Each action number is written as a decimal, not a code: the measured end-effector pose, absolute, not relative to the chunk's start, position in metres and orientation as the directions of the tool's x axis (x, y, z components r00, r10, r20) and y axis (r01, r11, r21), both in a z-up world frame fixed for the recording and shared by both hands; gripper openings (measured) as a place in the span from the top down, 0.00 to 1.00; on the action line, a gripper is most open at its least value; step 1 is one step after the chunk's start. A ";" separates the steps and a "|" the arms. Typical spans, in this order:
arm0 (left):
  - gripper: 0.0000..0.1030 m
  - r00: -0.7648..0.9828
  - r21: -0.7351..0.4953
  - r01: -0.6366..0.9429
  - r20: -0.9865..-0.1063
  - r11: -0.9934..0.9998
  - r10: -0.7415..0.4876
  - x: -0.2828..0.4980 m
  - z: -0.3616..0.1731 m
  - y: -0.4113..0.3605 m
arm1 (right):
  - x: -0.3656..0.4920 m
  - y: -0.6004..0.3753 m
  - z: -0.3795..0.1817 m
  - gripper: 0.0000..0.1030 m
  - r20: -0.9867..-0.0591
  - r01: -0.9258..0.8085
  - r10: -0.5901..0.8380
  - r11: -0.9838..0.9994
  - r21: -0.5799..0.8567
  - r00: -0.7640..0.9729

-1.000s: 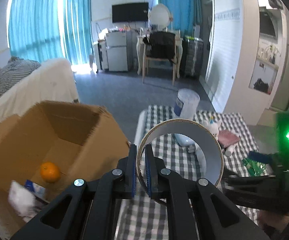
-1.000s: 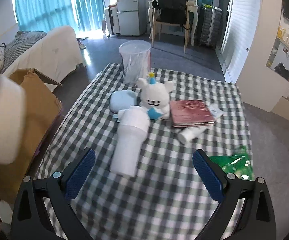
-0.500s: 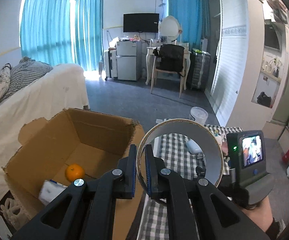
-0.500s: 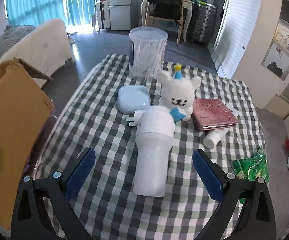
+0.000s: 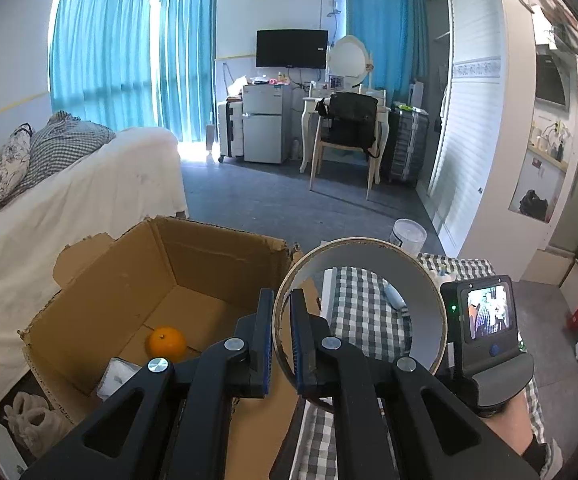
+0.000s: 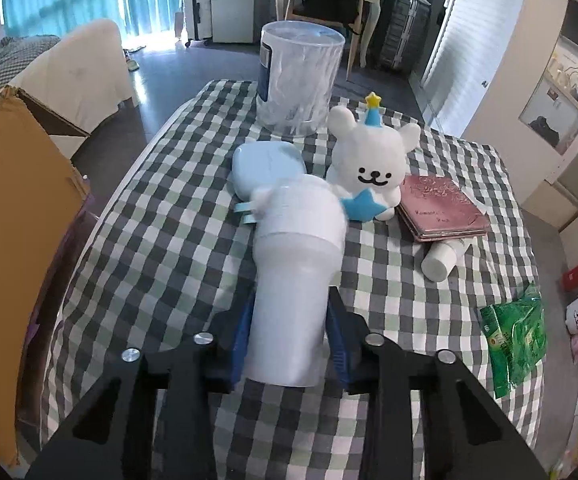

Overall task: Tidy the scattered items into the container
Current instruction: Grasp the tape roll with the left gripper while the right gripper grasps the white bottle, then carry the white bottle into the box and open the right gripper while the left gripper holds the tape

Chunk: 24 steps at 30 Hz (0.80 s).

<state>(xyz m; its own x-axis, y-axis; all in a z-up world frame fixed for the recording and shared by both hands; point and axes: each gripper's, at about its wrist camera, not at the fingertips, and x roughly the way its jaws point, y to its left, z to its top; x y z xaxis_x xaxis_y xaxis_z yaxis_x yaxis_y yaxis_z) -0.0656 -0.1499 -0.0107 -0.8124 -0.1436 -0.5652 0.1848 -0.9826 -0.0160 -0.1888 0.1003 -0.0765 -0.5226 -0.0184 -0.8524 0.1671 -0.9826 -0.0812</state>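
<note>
My left gripper [image 5: 281, 336] is shut on the rim of a large tape roll [image 5: 369, 264], held in the air beside the open cardboard box [image 5: 209, 264]. The box holds an orange [image 5: 167, 343] and a white packet [image 5: 119, 376]. My right gripper [image 6: 289, 344] is shut on a white bottle [image 6: 293, 280] that lies on the checked table [image 6: 161, 240]. Behind it are a white plush bear [image 6: 369, 168], a light blue case [image 6: 269, 166], a pink notebook [image 6: 441, 208], a white tube [image 6: 443, 260] and a clear tub [image 6: 299, 80].
A green snack bag [image 6: 519, 332] lies at the table's right edge. The box [image 6: 13, 240] stands left of the table, a white sofa [image 5: 69, 200] behind it. The right hand-held unit [image 5: 485, 332] shows beside the tape roll. A chair and fridge stand far back.
My left gripper rose and shifted with the tape roll toward the box. My right gripper moved forward and closed from wide open onto the white bottle.
</note>
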 end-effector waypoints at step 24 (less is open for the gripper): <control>0.93 -0.827 -0.041 0.199 -0.543 -0.979 -0.146 -0.046 0.004 -0.170 | -0.146 0.097 -0.012 0.69 -0.782 0.178 -0.074 -0.983 -0.048 -0.619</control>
<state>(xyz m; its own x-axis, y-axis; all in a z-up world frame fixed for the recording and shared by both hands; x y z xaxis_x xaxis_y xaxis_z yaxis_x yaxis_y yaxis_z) -0.0464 -0.1698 0.0043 -0.8271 -0.1457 -0.5428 0.1993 -0.9791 -0.0410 -0.1460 0.0969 -0.0119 -0.6186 -0.0741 -0.7822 0.1779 -0.9829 -0.0476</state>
